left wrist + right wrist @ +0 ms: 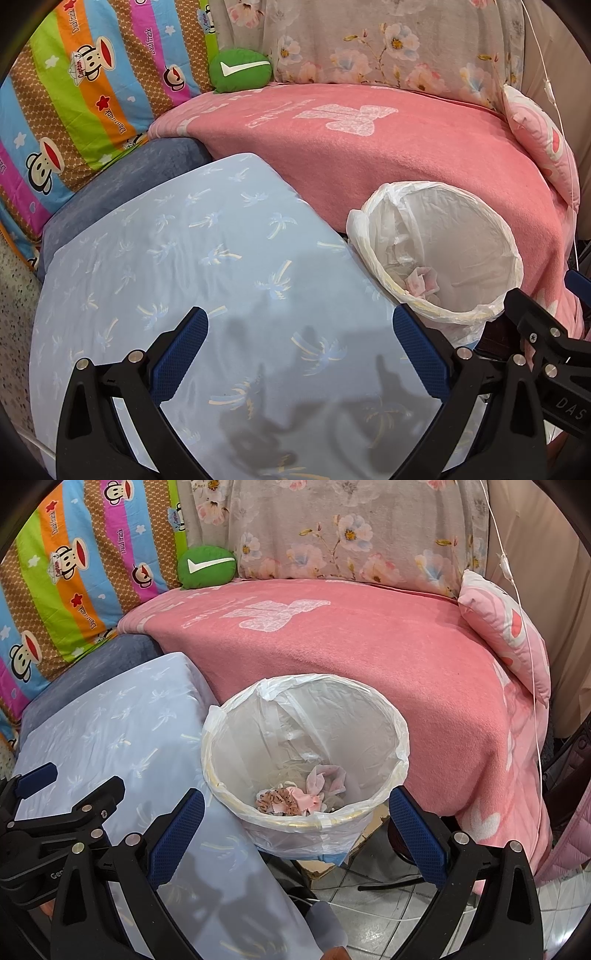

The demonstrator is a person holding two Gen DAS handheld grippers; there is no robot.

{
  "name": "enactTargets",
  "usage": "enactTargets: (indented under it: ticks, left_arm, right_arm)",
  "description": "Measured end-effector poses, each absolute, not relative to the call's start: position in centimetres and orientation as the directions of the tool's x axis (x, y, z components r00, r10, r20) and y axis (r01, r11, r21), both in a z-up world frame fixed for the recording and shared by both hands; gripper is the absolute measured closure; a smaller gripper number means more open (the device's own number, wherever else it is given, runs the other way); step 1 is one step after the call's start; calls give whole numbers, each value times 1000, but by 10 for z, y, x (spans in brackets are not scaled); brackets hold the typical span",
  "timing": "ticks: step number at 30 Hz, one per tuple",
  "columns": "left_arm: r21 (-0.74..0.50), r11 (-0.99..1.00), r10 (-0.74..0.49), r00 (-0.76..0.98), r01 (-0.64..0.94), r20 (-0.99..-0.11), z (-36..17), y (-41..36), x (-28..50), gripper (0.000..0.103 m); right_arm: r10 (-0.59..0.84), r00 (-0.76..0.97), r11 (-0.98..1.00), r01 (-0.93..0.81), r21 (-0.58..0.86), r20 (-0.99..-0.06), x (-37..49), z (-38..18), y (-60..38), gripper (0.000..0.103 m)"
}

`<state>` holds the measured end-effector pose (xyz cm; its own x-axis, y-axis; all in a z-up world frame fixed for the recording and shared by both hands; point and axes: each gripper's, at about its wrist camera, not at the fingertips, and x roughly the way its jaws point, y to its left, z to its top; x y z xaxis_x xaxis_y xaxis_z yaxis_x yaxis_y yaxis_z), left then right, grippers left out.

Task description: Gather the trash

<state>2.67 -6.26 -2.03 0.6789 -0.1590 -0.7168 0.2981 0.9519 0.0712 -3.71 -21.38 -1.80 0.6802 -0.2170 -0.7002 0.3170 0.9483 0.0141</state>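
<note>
A pink blanket (369, 657) covers the bed behind the lined trash bin (400, 738). Crumpled trash (295, 794) lies inside that bin. Left gripper (299, 350) hovers beside it, right gripper (295, 830) before it, both spread wide, empty.

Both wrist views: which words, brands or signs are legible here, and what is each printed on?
"Paul Frank": repeated on the striped monkey-print quilt.
"Captain": on the monkey's hat on that quilt.
White tick sign, no words: on the green cushion.
"DAS": on the black claw body at the left wrist view's right edge.
"Gen", cut off: on the black claw body at the right wrist view's left edge.
White script on the pink blanket: upside down, unreadable.
</note>
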Motion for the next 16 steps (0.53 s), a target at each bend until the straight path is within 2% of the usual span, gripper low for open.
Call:
enactTargets:
  ticks: [16]
  left_arm:
    - [75,948,-166,682,308,-713,-23,-61,26,7]
  right_arm:
    - [-219,677,947,320,12,-703,-37,-19,-212,6]
